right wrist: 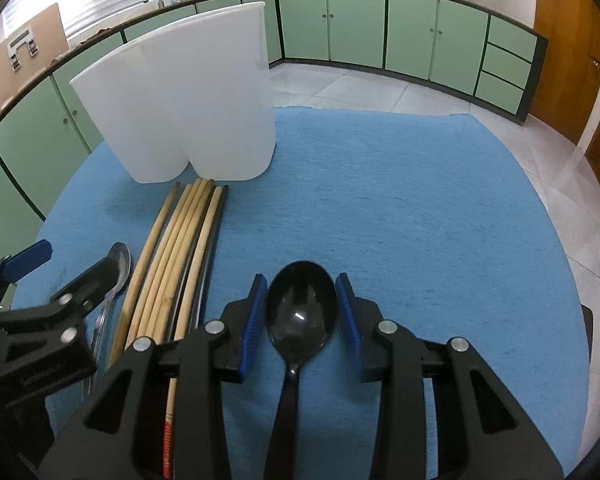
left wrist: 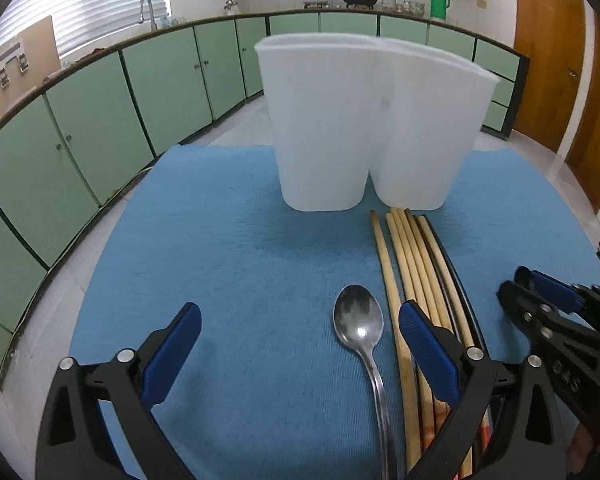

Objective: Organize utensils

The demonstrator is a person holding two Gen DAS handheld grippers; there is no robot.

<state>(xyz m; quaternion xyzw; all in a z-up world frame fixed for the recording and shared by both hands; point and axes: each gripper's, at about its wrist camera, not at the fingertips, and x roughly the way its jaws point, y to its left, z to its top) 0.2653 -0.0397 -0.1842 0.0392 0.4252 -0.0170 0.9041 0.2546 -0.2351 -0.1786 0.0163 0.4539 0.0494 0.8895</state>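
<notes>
A white two-compartment holder (left wrist: 364, 120) (right wrist: 188, 100) stands upright at the far side of a blue cloth (left wrist: 220, 240) (right wrist: 420, 200). Several wooden chopsticks (left wrist: 412, 264) (right wrist: 180, 248) lie bundled in front of it. A metal spoon (left wrist: 358, 320) (right wrist: 120, 260) lies left of them, bowl up. My left gripper (left wrist: 300, 316) (right wrist: 76, 260) hangs open over the spoon, its right finger above the chopsticks. My right gripper (right wrist: 302, 280) (left wrist: 540, 292) is shut on the bowl of a black spoon (right wrist: 300, 312), which lies to the right of the chopsticks with a pad against each side.
The cloth covers a table whose edges show at left and right. Green kitchen cabinets (right wrist: 340, 28) curve around behind, and a wooden door (right wrist: 568, 60) is at the right. Bare blue cloth stretches to the right of the holder.
</notes>
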